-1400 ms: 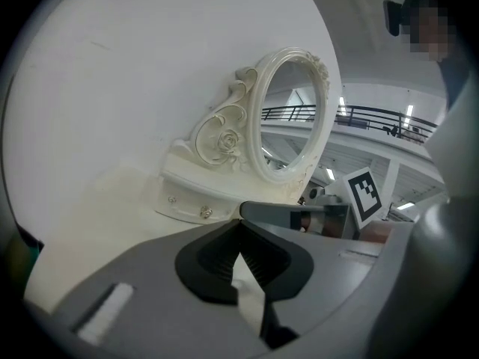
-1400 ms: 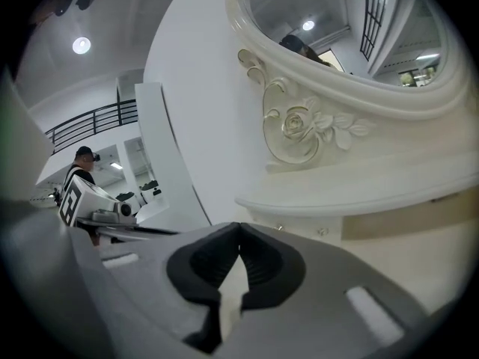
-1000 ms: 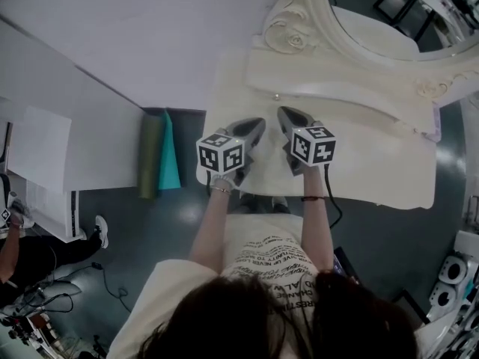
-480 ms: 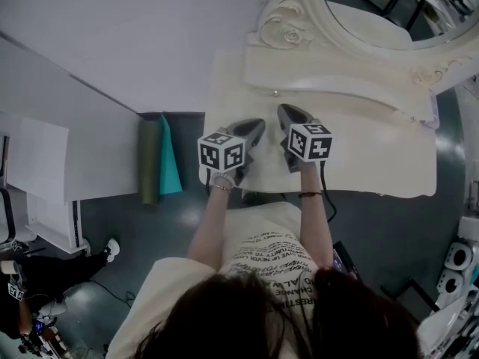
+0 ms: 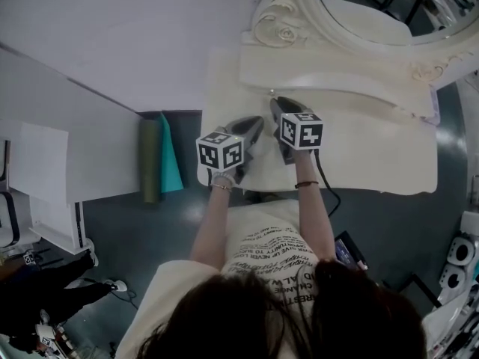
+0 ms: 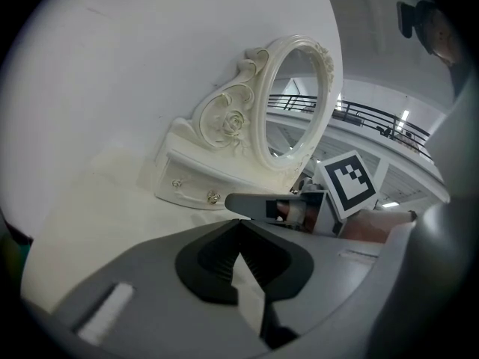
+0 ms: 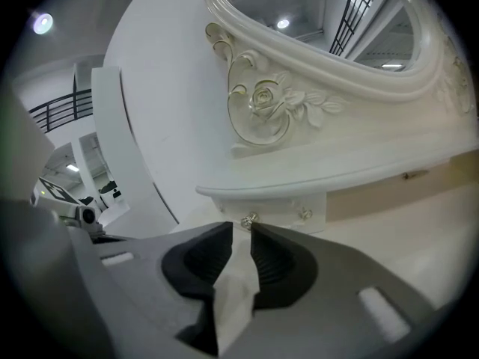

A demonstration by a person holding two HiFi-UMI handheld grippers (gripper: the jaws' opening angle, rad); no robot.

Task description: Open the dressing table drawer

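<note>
Your right gripper (image 7: pixel 241 228) has edged forward to the drawer (image 7: pixel 284 204). Its jaws have just been opening and now stand slightly apart, clamping nothing, with the small knob (image 7: pixel 248 220) just beyond their tips. Your left gripper (image 6: pixel 239 223), jaws together and empty, sits just beside it, farther back over the dressing table (image 5: pixel 374 163).

Capital print is carried on the person's shirt (image 5: pixel 269 259), upside down in the head view; only "NEVER LOSE" is read with confidence. Square black-and-white markers are borne by the left cube (image 5: pixel 221 154) and the right cube (image 5: pixel 301 131).
</note>
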